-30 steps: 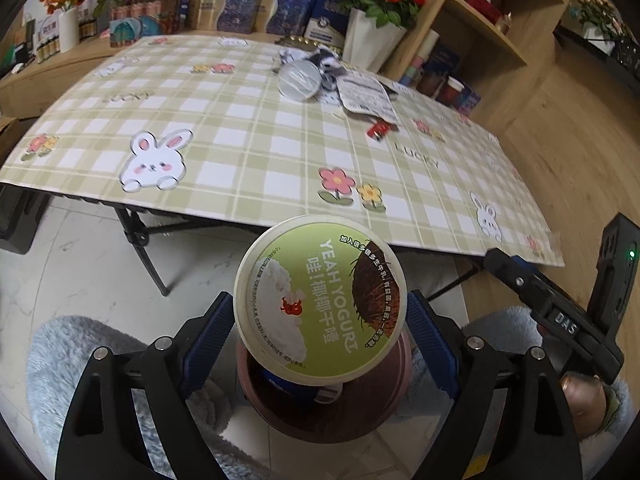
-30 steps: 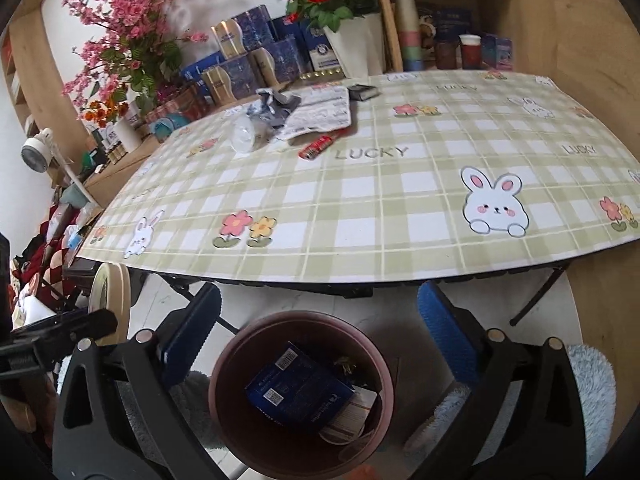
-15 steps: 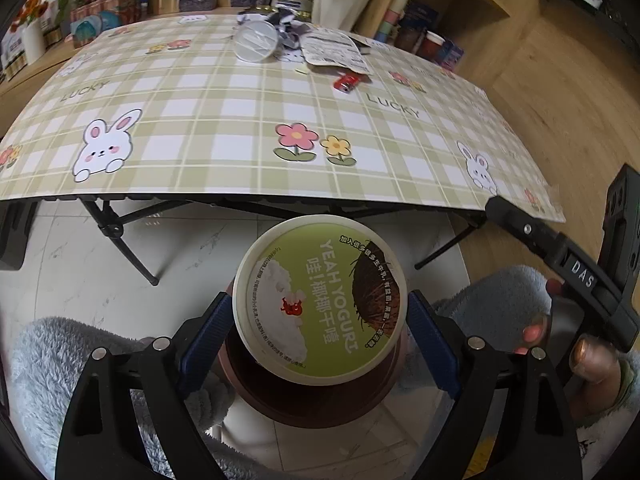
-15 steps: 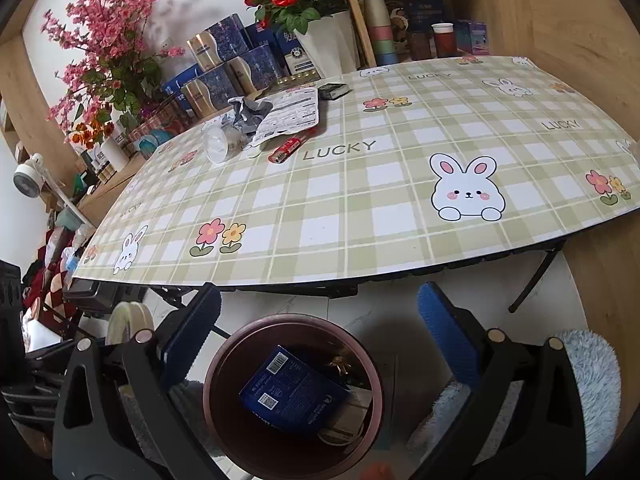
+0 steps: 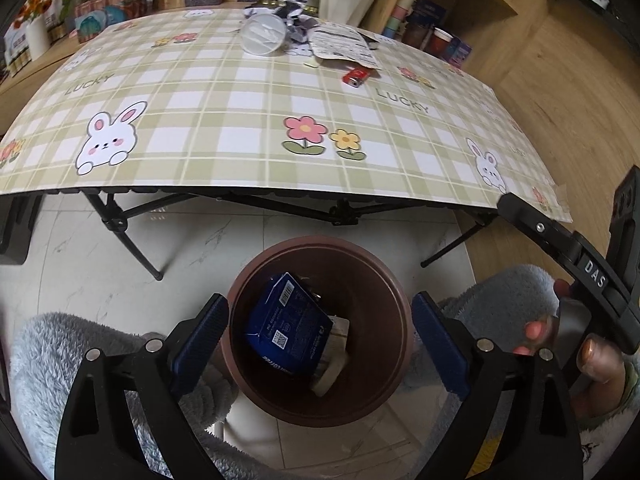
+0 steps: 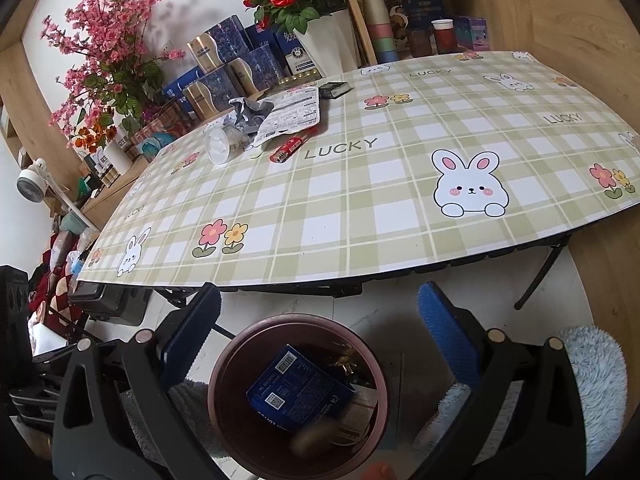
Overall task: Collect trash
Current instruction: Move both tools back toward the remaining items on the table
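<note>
One brown bin (image 5: 320, 408) stands on the floor near the table (image 5: 224, 144); inside lies one blue box (image 5: 286, 324). At the table's far side sit one clear cup (image 5: 262, 34), one printed pouch (image 5: 344, 46), one crumpled wrapper (image 6: 246, 114), one red tube (image 6: 286, 152) and one small dark box (image 6: 335, 89). Two claws, left (image 5: 320, 328) and right (image 6: 320, 336), gape empty.

Left hand-held gripper (image 5: 320, 332) jaws spread wide, empty; right hand-held gripper (image 6: 320, 332) likewise spread, empty.
</note>
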Demonstrator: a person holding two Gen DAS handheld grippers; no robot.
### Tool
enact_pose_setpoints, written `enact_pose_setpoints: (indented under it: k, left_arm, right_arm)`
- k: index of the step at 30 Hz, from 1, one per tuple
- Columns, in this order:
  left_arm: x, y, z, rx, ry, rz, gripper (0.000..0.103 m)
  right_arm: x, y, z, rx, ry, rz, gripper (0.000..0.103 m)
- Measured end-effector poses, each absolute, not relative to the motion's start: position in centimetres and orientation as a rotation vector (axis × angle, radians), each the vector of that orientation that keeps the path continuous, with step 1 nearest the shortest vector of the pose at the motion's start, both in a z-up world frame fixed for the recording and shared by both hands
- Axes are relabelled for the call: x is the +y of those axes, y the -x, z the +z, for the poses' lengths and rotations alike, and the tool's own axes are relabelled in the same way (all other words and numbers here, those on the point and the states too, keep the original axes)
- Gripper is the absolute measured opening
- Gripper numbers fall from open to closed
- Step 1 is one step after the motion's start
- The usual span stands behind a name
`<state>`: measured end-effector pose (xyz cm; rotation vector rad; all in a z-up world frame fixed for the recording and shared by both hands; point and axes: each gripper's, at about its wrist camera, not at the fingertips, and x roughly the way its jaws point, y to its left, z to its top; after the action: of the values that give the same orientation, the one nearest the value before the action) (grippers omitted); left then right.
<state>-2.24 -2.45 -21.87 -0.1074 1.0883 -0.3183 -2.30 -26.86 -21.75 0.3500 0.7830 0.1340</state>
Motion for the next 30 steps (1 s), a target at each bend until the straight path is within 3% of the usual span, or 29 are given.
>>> enact_pose_setpoints:
  k: [18, 30]
  left_arm:
    - [0.2, 0.2, -21.7, 1.063, 0.195, -0.234, 0.09]
    - [0.7, -9.9, -17.6, 0.903, 0.124, -0.273, 0.09]
  right_arm:
    - [-25.9, 1.1, -22.5, 0.839, -0.269, 0.12, 0.097]
    - [-26.9, -3.9, -20.8, 0.821, -0.183, 0.109, 0.097]
